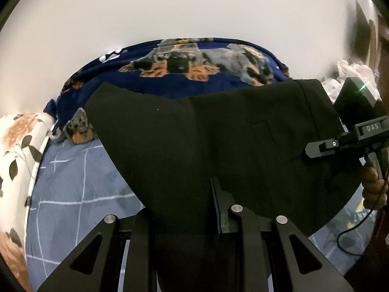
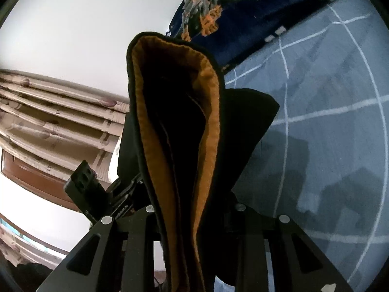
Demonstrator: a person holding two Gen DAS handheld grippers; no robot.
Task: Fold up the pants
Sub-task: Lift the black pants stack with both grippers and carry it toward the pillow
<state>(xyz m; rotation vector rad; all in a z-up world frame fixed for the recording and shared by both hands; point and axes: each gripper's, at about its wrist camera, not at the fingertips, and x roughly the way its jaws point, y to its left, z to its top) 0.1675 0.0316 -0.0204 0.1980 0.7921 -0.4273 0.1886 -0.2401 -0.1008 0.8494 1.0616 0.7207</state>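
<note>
A: Where were the pants (image 1: 194,146) at that moment?

B: You had them lifted above the blue checked bedsheet (image 1: 80,175), stretched between your two grippers, in front of the dog-print blanket (image 1: 194,68).

A: And my left gripper (image 1: 187,209)?

B: Its fingers were clamped on the black cloth, which ran down between them.

A: The right gripper (image 2: 192,209)?

B: It was closed on the waistband, whose orange lining (image 2: 209,102) gaped open above it. Seen from the left, it pinched the pants' right edge.

A: Anything nearby?

B: A floral pillow (image 1: 17,150) lay at the left, curtains (image 2: 56,121) behind.
</note>
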